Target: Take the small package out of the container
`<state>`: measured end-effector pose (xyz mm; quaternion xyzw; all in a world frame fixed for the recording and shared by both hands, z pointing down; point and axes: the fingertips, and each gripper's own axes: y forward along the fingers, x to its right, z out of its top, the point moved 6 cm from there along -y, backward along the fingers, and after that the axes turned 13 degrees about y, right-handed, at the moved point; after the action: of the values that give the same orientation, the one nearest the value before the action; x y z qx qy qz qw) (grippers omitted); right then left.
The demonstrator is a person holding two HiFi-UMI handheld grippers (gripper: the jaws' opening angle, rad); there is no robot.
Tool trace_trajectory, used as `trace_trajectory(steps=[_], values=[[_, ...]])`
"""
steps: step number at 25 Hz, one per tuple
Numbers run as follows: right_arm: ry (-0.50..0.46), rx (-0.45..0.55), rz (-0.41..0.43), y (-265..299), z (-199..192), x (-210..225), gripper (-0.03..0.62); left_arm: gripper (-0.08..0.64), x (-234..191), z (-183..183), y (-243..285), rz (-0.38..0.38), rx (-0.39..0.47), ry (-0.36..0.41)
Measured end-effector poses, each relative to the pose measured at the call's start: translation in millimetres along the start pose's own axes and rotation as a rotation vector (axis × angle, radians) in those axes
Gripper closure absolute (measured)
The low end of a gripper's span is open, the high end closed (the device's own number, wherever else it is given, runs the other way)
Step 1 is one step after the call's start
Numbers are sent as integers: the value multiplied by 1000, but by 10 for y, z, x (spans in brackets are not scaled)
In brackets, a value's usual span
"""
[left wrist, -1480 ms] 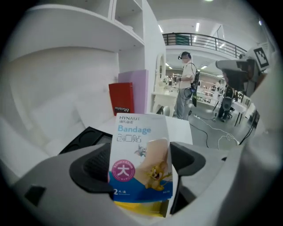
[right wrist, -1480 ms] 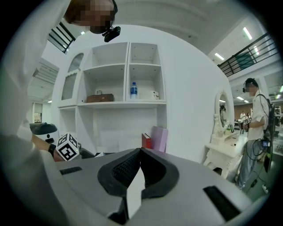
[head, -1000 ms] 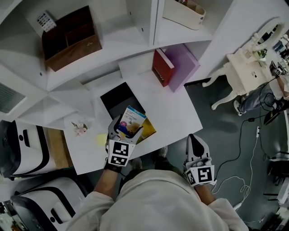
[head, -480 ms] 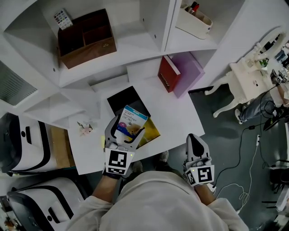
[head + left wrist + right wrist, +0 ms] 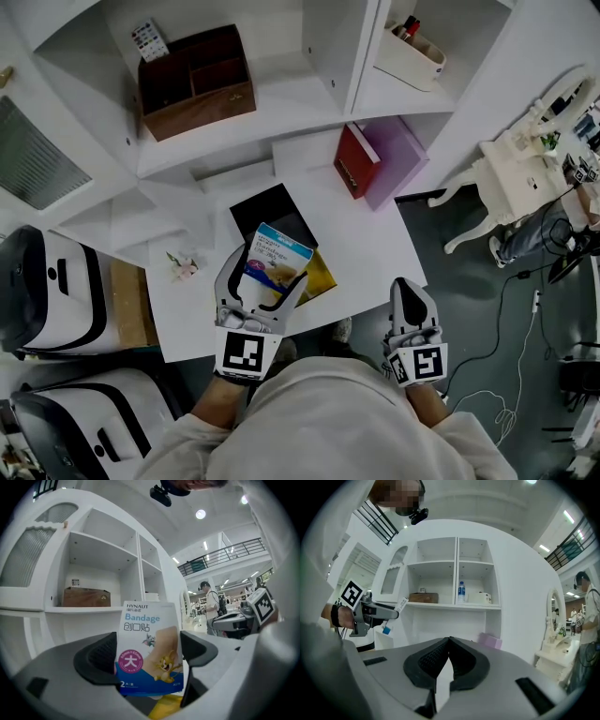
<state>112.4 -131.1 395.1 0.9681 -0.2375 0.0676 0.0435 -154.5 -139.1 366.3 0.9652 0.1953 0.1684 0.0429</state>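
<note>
My left gripper (image 5: 260, 286) is shut on the small package (image 5: 273, 256), a blue and white bandage pack with a cartoon print. It holds the pack upright above the white table (image 5: 375, 253), just in front of a black container (image 5: 267, 208). A yellow packet (image 5: 322, 273) shows beneath the pack. In the left gripper view the package (image 5: 148, 644) sits between both pads (image 5: 101, 656), with the yellow packet (image 5: 164, 708) below it. My right gripper (image 5: 413, 302) hangs off the table's front right edge, shut and empty. Its pads (image 5: 433, 660) meet in its own view.
A brown wooden box (image 5: 195, 80) and a cream bin (image 5: 410, 52) stand on the white shelves. A red book (image 5: 356, 161) leans on a purple box (image 5: 398, 155) at the table's back. A small flower ornament (image 5: 183, 267) lies left. An ornate white table (image 5: 520, 169) stands right.
The left gripper has drawn back slightly toward me with the package still in it. The head view has tilted to show more of the shelves. The right gripper has barely moved.
</note>
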Motion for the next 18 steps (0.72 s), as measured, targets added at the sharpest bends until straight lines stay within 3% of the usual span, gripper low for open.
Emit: trace_trajectory(steps=[18], values=[[1,3,13,15,5,-65,569,135,-43,61,-123,23,13,-18]])
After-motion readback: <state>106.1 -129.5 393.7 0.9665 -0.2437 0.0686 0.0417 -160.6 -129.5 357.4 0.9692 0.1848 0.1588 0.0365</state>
